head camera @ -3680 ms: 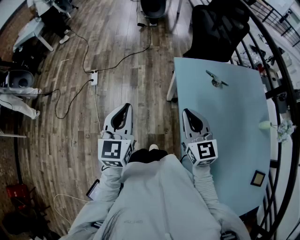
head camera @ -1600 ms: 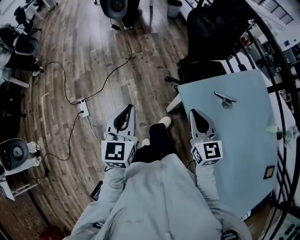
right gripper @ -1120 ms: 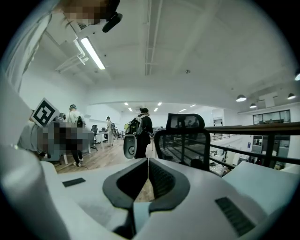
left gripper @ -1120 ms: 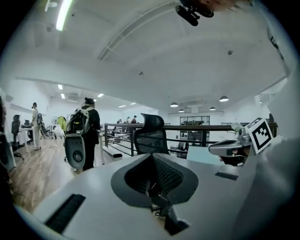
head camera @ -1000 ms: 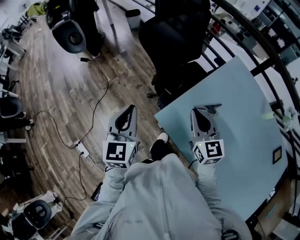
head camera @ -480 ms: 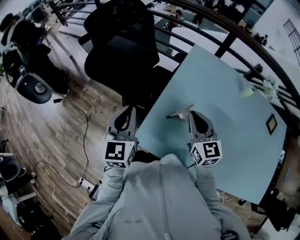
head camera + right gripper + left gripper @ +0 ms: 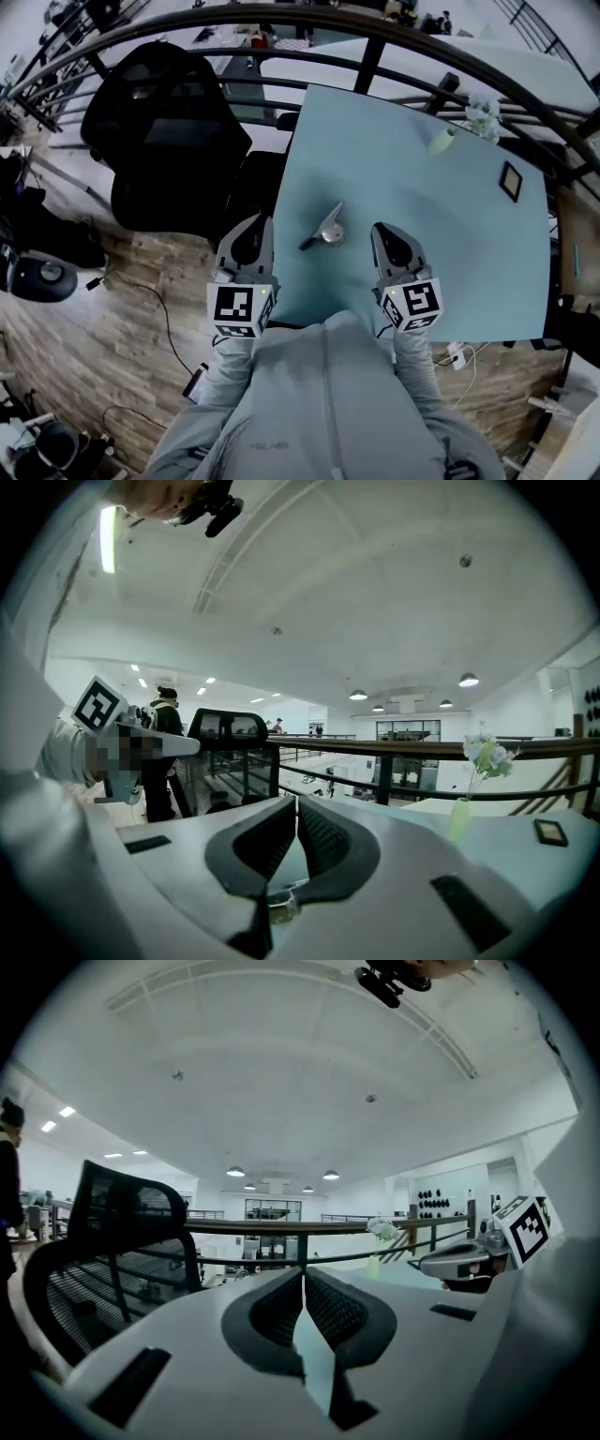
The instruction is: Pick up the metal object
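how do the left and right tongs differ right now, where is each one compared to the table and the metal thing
The left tongs hang just off the table's left edge, beside the black chair; the right tongs are over the tabletop. The metal object lies to the right of the left tongs but to the left of the right tongs. Shared: both are shut, hold nothing, and point away from the person.

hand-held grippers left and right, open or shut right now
Left hand-held gripper: closed, empty.
Right hand-held gripper: closed, empty.
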